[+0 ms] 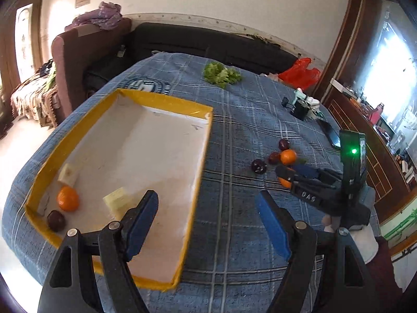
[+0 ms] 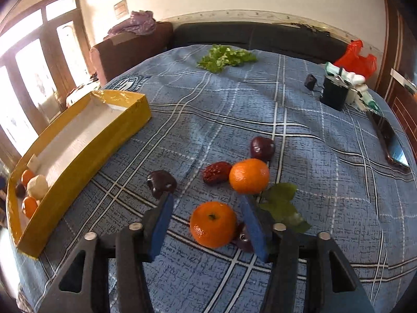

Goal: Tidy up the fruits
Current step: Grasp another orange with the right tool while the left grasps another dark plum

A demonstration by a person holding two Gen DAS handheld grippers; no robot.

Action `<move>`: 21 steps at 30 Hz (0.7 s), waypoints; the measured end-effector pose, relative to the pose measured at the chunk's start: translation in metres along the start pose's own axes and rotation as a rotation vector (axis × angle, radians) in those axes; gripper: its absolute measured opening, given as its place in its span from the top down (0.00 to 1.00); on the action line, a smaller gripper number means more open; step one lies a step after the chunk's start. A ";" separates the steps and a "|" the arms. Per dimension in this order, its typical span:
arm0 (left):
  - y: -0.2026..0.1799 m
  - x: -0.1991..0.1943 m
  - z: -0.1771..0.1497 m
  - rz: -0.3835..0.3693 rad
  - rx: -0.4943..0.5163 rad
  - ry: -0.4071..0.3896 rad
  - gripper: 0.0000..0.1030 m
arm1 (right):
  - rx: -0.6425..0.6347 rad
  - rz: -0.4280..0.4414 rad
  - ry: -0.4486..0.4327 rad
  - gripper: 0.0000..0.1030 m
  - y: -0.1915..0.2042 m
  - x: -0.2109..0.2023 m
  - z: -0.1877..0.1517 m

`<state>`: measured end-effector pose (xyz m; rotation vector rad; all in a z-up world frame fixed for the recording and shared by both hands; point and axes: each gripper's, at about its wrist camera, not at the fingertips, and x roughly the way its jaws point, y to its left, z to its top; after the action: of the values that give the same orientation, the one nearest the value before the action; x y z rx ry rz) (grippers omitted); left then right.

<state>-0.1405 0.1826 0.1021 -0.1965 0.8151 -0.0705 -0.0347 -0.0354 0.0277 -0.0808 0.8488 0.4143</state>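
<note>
A yellow tray [image 1: 200, 154] with a white floor holds an orange [image 1: 67, 198], a dark plum [image 1: 56, 220] and pale cubes [image 1: 117, 199]. My left gripper [image 1: 206, 198] hangs open and empty above the tray's right wall. On the blue plaid cloth, my right gripper [image 2: 207, 203] straddles an orange [image 2: 213, 224]. The right pad sits against the fruit and the left pad stands apart from it. Just beyond lie another orange [image 2: 249, 176], a red date [image 2: 216, 172], two dark plums [image 2: 262, 148] and green leaves [image 2: 281, 203]. The left wrist view shows the right gripper [image 1: 286, 176] over that fruit cluster.
Leafy greens [image 2: 226, 57] lie at the table's far side. A black box [image 2: 335, 94], a phone [image 2: 393, 143] and a red bag [image 2: 357, 57] are at the right edge. A dark sofa [image 2: 247, 35] stands behind the table.
</note>
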 end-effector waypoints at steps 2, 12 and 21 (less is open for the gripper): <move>-0.011 0.013 0.007 -0.022 0.014 0.020 0.25 | -0.028 -0.011 0.012 0.61 0.002 0.002 -0.003; -0.067 0.098 0.031 -0.043 0.132 0.101 0.25 | 0.128 0.105 -0.092 0.62 -0.029 -0.027 0.003; -0.091 0.159 0.033 -0.029 0.212 0.150 0.27 | 0.349 0.122 -0.138 0.62 -0.081 -0.034 0.006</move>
<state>-0.0063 0.0766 0.0287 -0.0025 0.9472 -0.1998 -0.0192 -0.1191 0.0498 0.3208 0.7809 0.3763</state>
